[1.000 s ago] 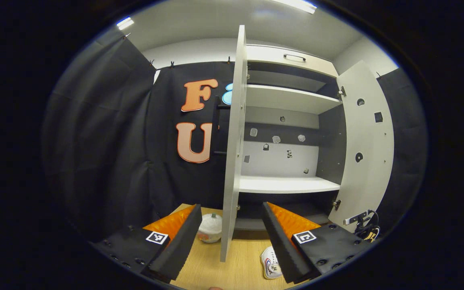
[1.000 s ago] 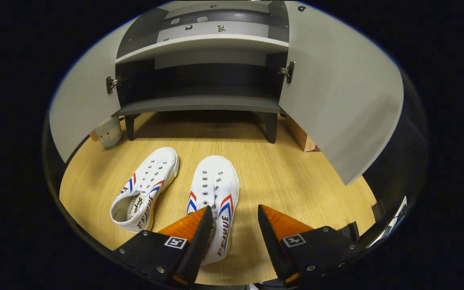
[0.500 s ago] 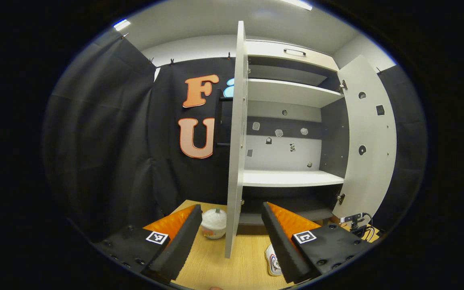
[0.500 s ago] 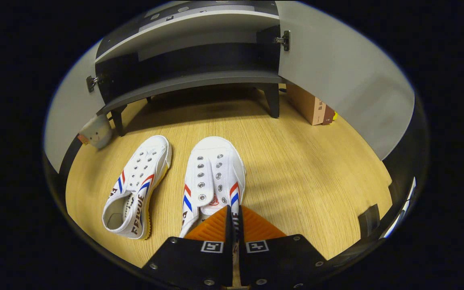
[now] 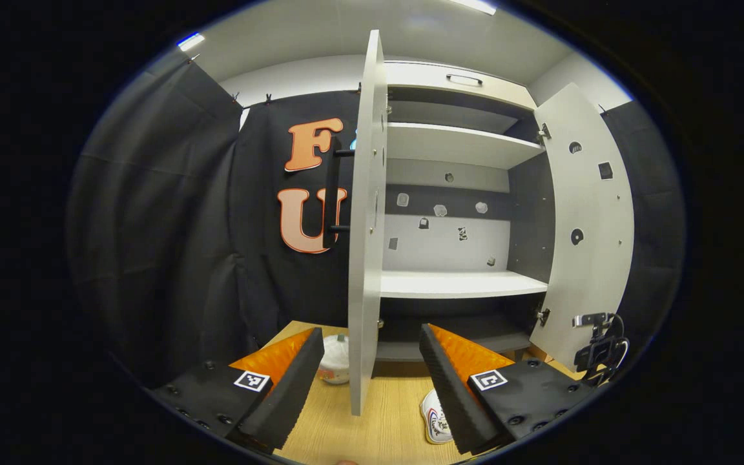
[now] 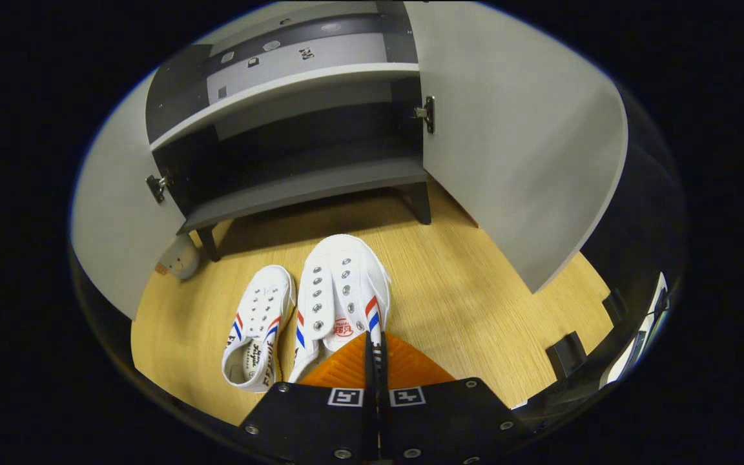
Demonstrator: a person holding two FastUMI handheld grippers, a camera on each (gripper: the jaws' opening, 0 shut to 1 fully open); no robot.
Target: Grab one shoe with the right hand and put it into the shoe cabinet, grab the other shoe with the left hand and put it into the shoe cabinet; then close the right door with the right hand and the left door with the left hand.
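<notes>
Standing open on the wooden floor (image 6: pixel 475 284), the shoe cabinet (image 5: pixel 456 284) serves as the marker for everything else. In the left gripper view, a small white jar-like thing (image 5: pixel 335 365) sits left of the cabinet's left door (image 5: pixel 364 258), the left gripper (image 5: pixel 372 381) hangs released with its fingers wide apart before that door's edge, and the right door (image 5: pixel 588 226) swings out to the right. In the right gripper view, one white shoe (image 6: pixel 257 329) lies on the floor before the cabinet's lowest shelf (image 6: pixel 307 187), just beside the second shoe (image 6: pixel 343 294). The right gripper (image 6: pixel 374 352) is clenched on the second shoe's collar; that shoe seems raised off the floor, though the angle leaves this unsure.
</notes>
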